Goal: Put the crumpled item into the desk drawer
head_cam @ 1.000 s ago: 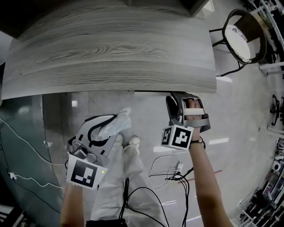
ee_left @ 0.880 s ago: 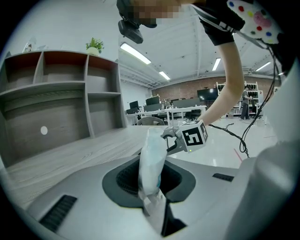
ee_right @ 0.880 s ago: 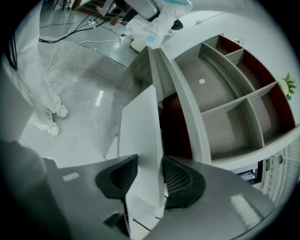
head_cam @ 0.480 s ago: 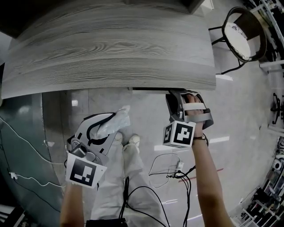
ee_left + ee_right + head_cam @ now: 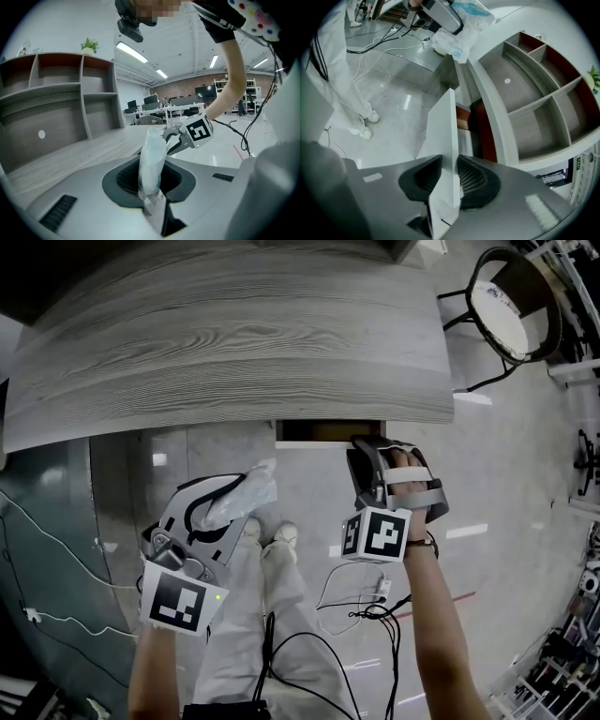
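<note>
**A:** Grey wood-grain desk top (image 5: 244,343) is filling the upper part of the head view, with pale glossy floor (image 5: 506,474) spreading below it. What is the left gripper doing?

**B:** The left gripper (image 5: 217,504) is pinching the crumpled item (image 5: 246,491), a pale plastic bag, by its lower end. The bag's long axis is pointing out past the jaws, toward the desk edge.

**A:** And which way is the drawer lying from it?

**B:** The drawer (image 5: 323,432) is showing as a narrow slot under the desk edge. It is lying ahead of the left gripper and off to its right, with bare floor between them.

**A:** The right gripper?

**B:** The right gripper (image 5: 367,465) is sitting right at that slot. Its jaws are closing on the white drawer front (image 5: 443,154), which is standing edge-on between them.

**A:** So which one is nearer?

**B:** The right one, but it is busy with the front. I am judging that the slot is looking too narrow for the bag. The next move is probably calling for more pull there, then a forward-and-rightward swing from the left gripper.
</note>
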Demonstrator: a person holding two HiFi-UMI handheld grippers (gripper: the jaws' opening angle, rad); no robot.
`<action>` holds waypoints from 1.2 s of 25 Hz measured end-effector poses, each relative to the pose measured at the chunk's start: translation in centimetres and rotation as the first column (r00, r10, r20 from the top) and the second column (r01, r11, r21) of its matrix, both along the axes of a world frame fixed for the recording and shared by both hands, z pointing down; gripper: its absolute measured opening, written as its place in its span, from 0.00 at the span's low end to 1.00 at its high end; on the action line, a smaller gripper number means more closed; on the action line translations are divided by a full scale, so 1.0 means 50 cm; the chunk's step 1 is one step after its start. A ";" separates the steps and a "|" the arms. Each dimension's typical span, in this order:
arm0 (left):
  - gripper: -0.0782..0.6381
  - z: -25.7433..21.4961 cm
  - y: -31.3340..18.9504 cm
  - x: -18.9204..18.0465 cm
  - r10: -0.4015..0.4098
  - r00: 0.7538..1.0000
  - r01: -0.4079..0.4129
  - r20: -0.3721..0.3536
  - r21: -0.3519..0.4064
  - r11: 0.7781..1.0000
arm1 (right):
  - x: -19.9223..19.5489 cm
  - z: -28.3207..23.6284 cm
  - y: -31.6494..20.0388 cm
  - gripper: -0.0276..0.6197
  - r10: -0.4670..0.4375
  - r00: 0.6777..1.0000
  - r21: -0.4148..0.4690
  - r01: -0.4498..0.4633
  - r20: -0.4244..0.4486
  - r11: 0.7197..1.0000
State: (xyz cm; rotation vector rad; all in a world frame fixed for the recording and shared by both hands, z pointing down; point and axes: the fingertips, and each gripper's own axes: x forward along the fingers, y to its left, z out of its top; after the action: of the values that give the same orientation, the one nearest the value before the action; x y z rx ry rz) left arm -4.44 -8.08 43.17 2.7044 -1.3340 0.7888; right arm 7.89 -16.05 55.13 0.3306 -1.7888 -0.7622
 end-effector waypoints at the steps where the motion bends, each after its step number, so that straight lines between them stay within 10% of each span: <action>1: 0.19 -0.001 -0.002 0.002 0.003 1.000 -0.003 0.001 0.002 1.000 | 0.003 0.001 0.007 0.22 0.000 1.000 -0.003 0.000 -0.001 1.000; 15: 0.19 0.026 -0.048 0.054 0.036 0.999 -0.035 0.037 -0.009 0.999 | 0.031 0.028 0.083 0.20 0.004 1.000 -0.022 -0.004 -0.002 1.000; 30: 0.19 0.149 -0.132 0.138 0.218 0.924 -0.209 0.313 -0.064 0.976 | 0.035 0.036 0.083 0.20 0.017 1.000 -0.017 -0.017 0.008 1.000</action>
State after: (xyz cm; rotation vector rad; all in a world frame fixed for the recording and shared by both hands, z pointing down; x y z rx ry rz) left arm 2.44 -14.69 50.62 2.8207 -1.0656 1.3031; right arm 9.63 -11.89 56.94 0.3385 -1.7972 -0.7344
